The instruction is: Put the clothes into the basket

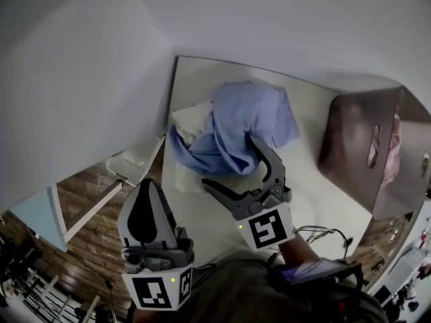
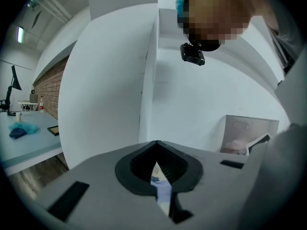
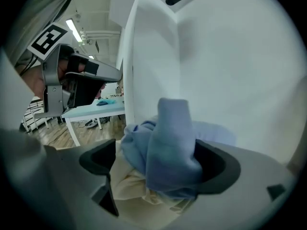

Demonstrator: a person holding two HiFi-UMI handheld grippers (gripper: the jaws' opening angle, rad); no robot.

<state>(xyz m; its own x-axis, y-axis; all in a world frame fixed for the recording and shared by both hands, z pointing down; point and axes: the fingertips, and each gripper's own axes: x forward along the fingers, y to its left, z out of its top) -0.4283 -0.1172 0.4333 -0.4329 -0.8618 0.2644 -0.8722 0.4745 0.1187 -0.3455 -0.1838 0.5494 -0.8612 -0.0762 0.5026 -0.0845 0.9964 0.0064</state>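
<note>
A pile of blue clothes (image 1: 236,130) lies on the white table (image 1: 316,113), with a cream cloth (image 1: 190,118) tucked at its left side. My right gripper (image 1: 229,160) is open at the pile's near edge, its jaws spread wide, one reaching over the blue fabric. In the right gripper view a fold of blue cloth (image 3: 170,143) stands up between the open jaws, over the cream cloth (image 3: 132,186). My left gripper (image 1: 146,187) hangs shut off the table's left front, holding nothing. The brown basket (image 1: 357,153) stands at the table's right end with something pink (image 1: 392,140) inside.
White walls enclose the table at the back and left. A cable (image 1: 323,234) trails on the table's near right part. A white rack (image 1: 131,160) sits beside the table's left edge over the wood floor (image 1: 87,200). The basket (image 2: 247,133) also shows in the left gripper view.
</note>
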